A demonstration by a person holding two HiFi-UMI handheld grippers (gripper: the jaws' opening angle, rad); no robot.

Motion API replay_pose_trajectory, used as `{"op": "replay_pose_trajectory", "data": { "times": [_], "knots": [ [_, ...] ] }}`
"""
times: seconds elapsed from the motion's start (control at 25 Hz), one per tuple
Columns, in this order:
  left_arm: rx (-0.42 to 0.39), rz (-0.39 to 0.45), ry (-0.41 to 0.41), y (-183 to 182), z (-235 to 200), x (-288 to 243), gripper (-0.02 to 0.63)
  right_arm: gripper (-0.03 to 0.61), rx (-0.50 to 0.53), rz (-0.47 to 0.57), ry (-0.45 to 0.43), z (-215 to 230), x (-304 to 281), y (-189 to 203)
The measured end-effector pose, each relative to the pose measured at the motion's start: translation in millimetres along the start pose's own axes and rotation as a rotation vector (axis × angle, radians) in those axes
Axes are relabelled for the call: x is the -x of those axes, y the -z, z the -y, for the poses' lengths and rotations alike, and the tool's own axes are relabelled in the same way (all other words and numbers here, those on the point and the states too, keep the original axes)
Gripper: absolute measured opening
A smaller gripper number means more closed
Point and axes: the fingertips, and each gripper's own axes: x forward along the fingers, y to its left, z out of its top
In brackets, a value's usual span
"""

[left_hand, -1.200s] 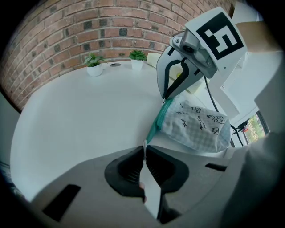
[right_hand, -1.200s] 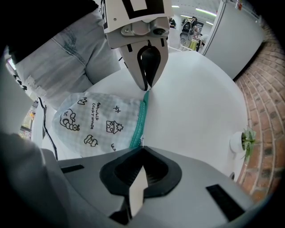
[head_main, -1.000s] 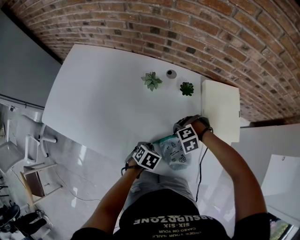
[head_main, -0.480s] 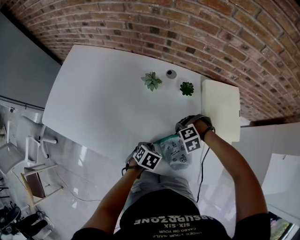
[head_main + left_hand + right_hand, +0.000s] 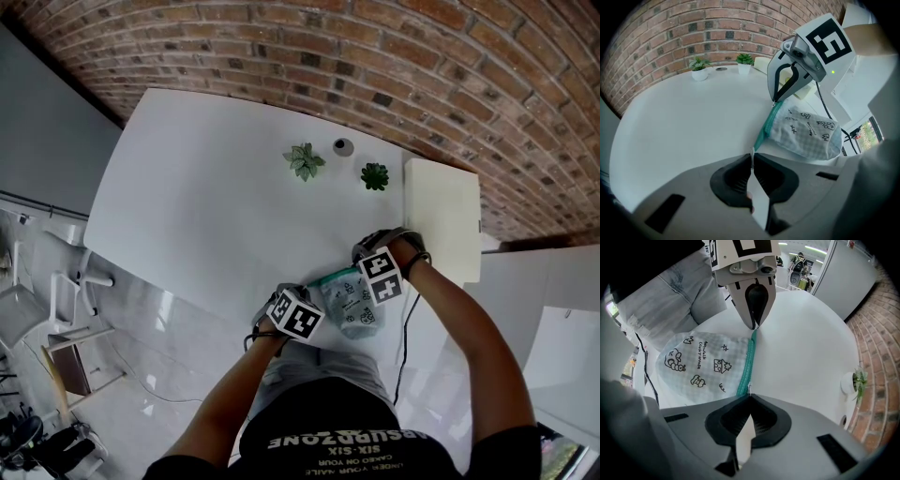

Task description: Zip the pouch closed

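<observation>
A pale checked pouch (image 5: 349, 302) with small cartoon prints lies at the near edge of the white table (image 5: 216, 206). Its teal zipper band (image 5: 747, 363) stretches straight between my two grippers. My left gripper (image 5: 752, 158) is shut on a small white tab at one end of the zipper. My right gripper (image 5: 749, 393) points down and is shut on a small metal pull at the other end. The pouch (image 5: 806, 133) bulges off to one side of the band. In the head view the marker cubes hide both sets of jaws.
Two small potted plants (image 5: 304, 161) (image 5: 374, 175) and a little round object (image 5: 343, 145) stand at the table's far edge by the brick wall. A cream slab (image 5: 441, 220) lies to the right. The person's legs are close under the near edge.
</observation>
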Motion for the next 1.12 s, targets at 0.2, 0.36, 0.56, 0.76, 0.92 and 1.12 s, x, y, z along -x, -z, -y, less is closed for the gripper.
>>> {"op": "replay_pose_trajectory", "data": {
  "times": [0.2, 0.36, 0.56, 0.76, 0.92, 1.12],
  "knots": [
    [0.002, 0.002, 0.004, -1, 0, -1, 0.025, -0.002, -0.010, 0.002, -0.002, 1, 0, 0],
    [0.005, 0.005, 0.004, -1, -1, 0, 0.025, -0.002, -0.019, -0.002, -0.004, 1, -1, 2],
    [0.009, 0.008, 0.006, -1, -1, 0, 0.023, -0.002, -0.026, -0.003, -0.005, 1, 0, 2],
    [0.011, 0.010, 0.007, -1, -1, 0, 0.024, -0.002, -0.012, -0.024, -0.006, 1, -1, 6],
    [0.012, 0.011, 0.008, -1, -1, 1, 0.025, -0.002, -0.034, -0.029, -0.010, 0, 0, 11],
    [0.010, 0.015, 0.008, -1, -1, 1, 0.024, -0.002, -0.062, -0.046, -0.013, -3, 0, 22]
  ]
}}
